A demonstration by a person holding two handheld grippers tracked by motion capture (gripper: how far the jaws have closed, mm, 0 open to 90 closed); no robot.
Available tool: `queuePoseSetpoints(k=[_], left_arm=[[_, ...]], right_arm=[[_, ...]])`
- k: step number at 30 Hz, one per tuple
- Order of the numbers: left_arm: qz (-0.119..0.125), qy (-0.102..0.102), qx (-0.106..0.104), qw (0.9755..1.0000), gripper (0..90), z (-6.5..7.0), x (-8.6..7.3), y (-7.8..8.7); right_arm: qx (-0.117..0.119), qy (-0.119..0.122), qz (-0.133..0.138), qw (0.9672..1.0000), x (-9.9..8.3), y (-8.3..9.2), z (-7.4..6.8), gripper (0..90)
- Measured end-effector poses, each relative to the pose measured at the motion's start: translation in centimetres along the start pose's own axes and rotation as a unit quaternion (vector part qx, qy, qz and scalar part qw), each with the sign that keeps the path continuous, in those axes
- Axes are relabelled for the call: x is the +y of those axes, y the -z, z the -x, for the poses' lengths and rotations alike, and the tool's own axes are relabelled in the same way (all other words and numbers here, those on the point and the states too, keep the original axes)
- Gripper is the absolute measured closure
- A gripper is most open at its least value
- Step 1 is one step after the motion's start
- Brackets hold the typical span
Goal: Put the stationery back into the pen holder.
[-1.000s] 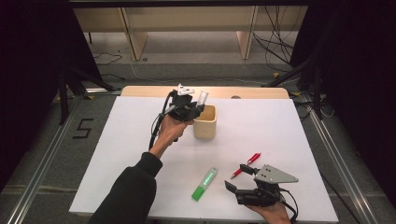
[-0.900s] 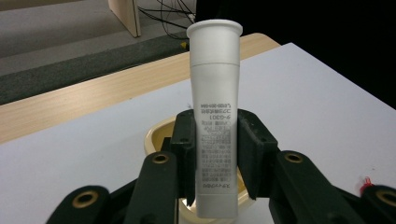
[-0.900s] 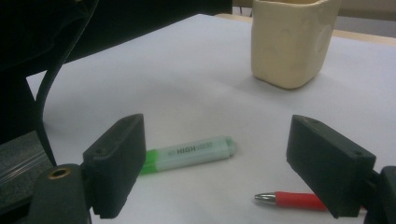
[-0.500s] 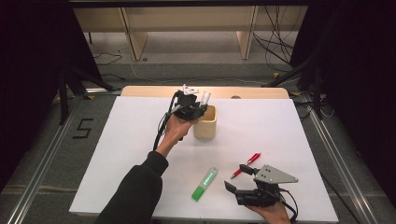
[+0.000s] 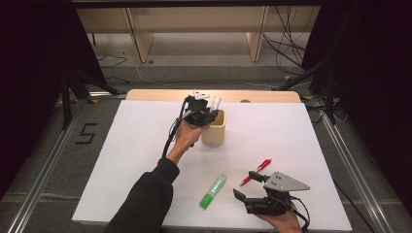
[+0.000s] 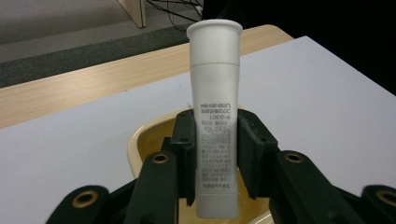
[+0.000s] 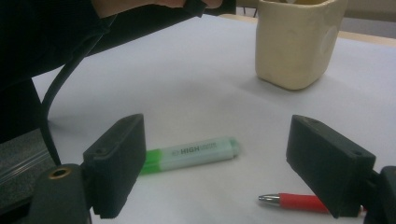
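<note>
My left gripper (image 5: pixel 207 112) is shut on a white plastic tube (image 5: pixel 215 102) and holds it over the mouth of a cream cup (image 5: pixel 214 132) at the table's middle back. In the left gripper view the tube (image 6: pixel 215 107) stands cap-up between the two pads, with the cup's yellowish rim (image 6: pixel 140 140) right behind and below it. My right gripper (image 5: pixel 244 185) rests near the front edge with its jaws wide apart and nothing between them. Ahead of the right gripper (image 7: pixel 222 163) lie a green highlighter (image 7: pixel 191 153) and a red pen (image 7: pixel 299 201).
A white sheet (image 5: pixel 291 131) covers the wooden table. The highlighter (image 5: pixel 213 191) and the red pen (image 5: pixel 256 171) lie at the front middle. A sleeve (image 5: pixel 145 199) reaches in from the bottom. Shelving legs and cables stand on the floor behind the table.
My left gripper has shifted a little to the right and down with the tube, closer over the cup. The right gripper has stayed put.
</note>
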State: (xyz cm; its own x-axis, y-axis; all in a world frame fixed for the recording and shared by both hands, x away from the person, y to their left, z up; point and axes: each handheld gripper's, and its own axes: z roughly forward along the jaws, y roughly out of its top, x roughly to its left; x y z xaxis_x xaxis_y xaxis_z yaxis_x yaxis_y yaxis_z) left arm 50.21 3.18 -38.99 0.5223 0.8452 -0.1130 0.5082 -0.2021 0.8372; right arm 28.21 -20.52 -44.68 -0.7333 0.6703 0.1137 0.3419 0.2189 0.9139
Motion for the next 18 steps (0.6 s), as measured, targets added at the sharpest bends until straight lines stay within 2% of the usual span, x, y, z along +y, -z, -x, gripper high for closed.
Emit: queuePoseSetpoints(k=[10, 12, 14, 18], left_arm=[[-0.014, 0.002, 0.003, 0.9999, 69.3, 0.0, -0.2, -0.5], [-0.018, 0.001, -0.009, 0.9998, 67.9, 0.0, -0.2, -0.4], [-0.018, 0.0, -0.017, 0.9997, 55.5, 0.1, -0.1, -0.2], [-0.013, -0.005, -0.045, 0.9989, 40.9, 0.4, 0.3, 1.0]], right_arm=[[0.004, -0.001, 0.001, 1.0, 0.0, 0.0, 0.0, 20.9], [0.003, -0.001, 0.0, 1.0, 0.0, 0.0, 0.0, 20.9], [0.005, -0.002, 0.001, 1.0, 0.0, 0.0, 0.1, 21.0], [0.005, -0.002, 0.0, 1.0, 0.0, 0.0, 0.1, 21.0]])
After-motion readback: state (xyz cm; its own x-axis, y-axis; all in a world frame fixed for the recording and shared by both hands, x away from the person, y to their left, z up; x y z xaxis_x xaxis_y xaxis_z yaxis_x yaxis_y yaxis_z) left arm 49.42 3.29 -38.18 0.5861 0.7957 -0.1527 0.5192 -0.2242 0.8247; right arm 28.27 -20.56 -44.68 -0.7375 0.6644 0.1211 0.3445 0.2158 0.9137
